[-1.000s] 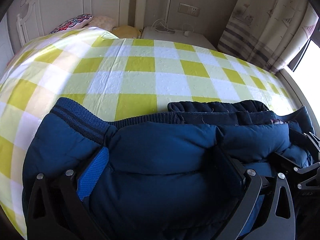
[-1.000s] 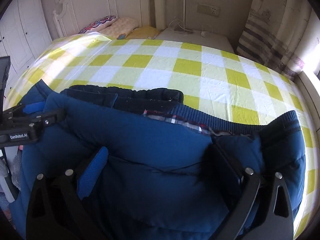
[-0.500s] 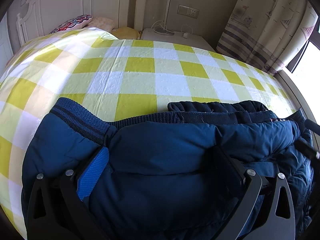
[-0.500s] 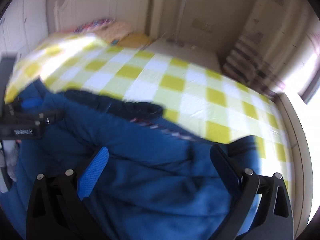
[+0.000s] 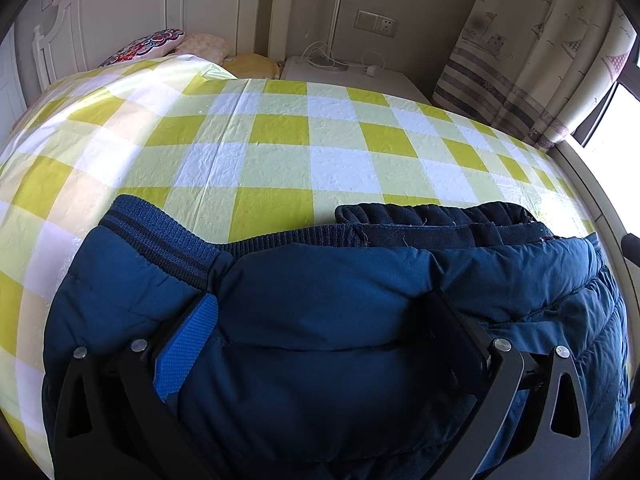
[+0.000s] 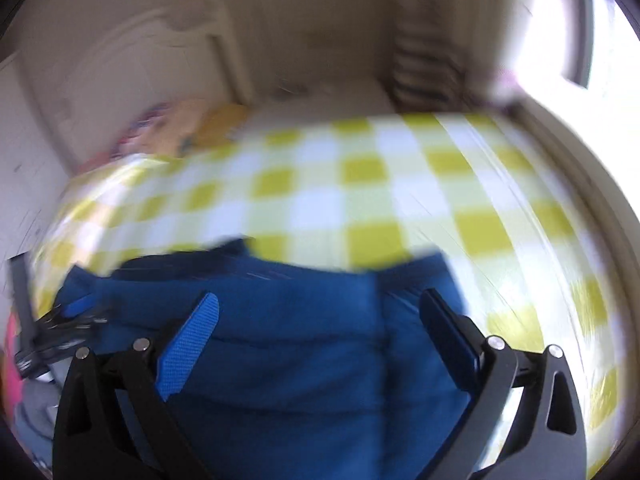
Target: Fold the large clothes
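Note:
A dark blue puffer jacket (image 5: pixel 320 360) lies folded on the near part of the yellow-and-white checked bed sheet (image 5: pixel 280 140). Its ribbed hem (image 5: pixel 160 236) is at the left and a darker navy layer (image 5: pixel 432 224) at the far edge. My left gripper (image 5: pixel 320 298) is open, its fingers spread wide over the padded fold. In the blurred right wrist view my right gripper (image 6: pixel 320 296) is open too, above the jacket (image 6: pixel 300 352). The left gripper (image 6: pixel 60 320) shows there at the left edge.
Pillows (image 5: pixel 148 42) lie by the white headboard at the far left. A white nightstand (image 5: pixel 344 76) with cables stands behind the bed. A patterned curtain (image 5: pixel 540 60) and a bright window (image 5: pixel 624 112) are at the right. Checked sheet stretches beyond the jacket.
My right gripper has swung quickly, blurring its view, and has almost left the left wrist view. The left gripper and the jacket fold under it have stayed put.

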### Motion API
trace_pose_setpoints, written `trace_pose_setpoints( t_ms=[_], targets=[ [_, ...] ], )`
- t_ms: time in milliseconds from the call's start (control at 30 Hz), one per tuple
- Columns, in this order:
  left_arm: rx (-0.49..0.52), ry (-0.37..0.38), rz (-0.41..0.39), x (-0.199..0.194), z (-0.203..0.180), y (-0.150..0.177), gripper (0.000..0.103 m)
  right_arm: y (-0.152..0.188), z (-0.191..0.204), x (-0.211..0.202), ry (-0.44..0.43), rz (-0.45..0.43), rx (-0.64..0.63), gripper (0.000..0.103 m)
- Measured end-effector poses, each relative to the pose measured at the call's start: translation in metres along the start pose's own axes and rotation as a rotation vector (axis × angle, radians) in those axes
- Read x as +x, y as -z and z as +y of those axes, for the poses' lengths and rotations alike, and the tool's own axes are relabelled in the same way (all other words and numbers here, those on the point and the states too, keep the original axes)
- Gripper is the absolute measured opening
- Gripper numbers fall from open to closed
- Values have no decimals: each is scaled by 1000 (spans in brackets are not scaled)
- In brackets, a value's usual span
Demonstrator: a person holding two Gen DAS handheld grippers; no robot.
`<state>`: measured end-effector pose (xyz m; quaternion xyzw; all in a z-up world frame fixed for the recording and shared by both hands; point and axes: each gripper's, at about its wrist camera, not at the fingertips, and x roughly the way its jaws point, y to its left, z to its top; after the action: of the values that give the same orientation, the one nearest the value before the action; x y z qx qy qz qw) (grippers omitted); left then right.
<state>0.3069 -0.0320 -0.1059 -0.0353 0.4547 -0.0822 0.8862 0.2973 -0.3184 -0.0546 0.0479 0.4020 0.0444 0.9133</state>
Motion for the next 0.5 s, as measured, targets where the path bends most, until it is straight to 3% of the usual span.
trace_pose_setpoints(
  t_ms=[67, 100, 133, 200, 267, 500],
  targets=[
    [-2, 3, -3, -1, 0, 0, 99, 2, 22, 16, 51, 10, -117, 100],
    [-3, 4, -3, -1, 0, 0, 99, 8, 24, 37, 114, 50, -156, 100],
    [-9, 14, -7, -2, 1, 0, 99, 17, 16, 62, 121, 126, -139, 101],
    [-13, 18, -7, -2, 2, 0, 99, 15, -5, 64, 20, 126, -19, 100],
    [-3, 4, -4, -1, -1, 0, 99, 14, -17, 63, -20, 124, 31, 100],
    [18, -27, -9, -2, -4, 1, 99, 13, -8, 65, 23, 114, -9, 100]
  ],
)
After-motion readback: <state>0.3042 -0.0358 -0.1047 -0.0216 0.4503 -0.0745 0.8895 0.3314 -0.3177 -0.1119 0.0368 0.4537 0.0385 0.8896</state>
